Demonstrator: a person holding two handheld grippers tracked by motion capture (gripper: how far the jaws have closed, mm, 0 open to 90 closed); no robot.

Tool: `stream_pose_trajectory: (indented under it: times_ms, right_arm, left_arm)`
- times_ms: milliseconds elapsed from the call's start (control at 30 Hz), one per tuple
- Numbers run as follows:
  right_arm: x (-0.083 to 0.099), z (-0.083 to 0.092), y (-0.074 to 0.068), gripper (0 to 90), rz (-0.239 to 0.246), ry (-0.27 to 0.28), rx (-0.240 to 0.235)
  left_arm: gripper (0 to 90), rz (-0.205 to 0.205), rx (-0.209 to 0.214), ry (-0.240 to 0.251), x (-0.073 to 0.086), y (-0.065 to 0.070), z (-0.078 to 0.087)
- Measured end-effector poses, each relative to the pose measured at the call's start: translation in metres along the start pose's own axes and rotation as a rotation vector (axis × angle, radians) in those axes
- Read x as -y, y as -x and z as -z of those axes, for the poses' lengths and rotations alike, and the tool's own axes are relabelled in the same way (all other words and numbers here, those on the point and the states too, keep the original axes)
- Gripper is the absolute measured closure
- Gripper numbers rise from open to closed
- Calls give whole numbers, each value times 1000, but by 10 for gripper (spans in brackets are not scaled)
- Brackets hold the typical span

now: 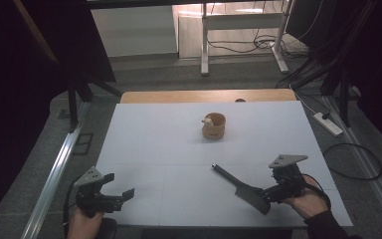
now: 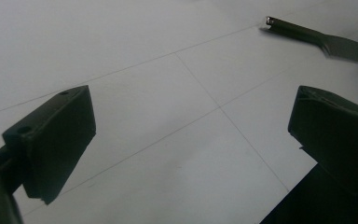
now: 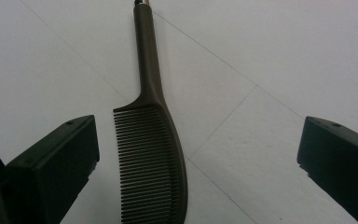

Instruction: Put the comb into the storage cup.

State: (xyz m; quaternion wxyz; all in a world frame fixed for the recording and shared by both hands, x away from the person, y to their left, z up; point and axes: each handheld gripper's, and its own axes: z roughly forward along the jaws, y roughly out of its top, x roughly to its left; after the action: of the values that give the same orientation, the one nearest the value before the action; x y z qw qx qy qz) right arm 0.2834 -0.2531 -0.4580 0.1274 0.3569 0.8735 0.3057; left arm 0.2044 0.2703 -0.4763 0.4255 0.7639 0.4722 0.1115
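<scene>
The right gripper (image 1: 267,193) is held low over the near right part of the table, and its two black jaws stand wide apart. They hold nothing. Between them lies a dark brown plastic comb with a long thin handle (image 3: 151,154). The toothed end is nearest the gripper and the handle points away toward the middle of the table. The comb lies flat on the white table top (image 1: 169,144) and seems closer to one jaw than the other. This looks like the start of picking up the comb: the gripper is lined up on it but has not closed. Next, the jaws need to come down around the comb and squeeze it across its flat, thin body, which could slip. The left gripper (image 1: 121,192) rests at the near left corner, also wide open and with nothing in it. Far off, near the middle back of the table, stands a small round wooden cup (image 1: 214,125) with a little pale thing on its rim.
</scene>
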Motion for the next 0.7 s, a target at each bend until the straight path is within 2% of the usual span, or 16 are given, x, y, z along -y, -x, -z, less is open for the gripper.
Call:
stream_pose_trajectory:
  times_ms: [200,500,700]
  right_arm:
    - [-4,-4,-1,0,0,-11,-1]
    - [-13,-12,-6,0,22,-34,-31]
    - [-19,-17,-7,0,27,-50,-29]
  left_arm:
    - [16,1,0,0,0,0,0]
    - [17,3,4,2,0,-1,0]
    - [18,2,3,0,0,-1,0]
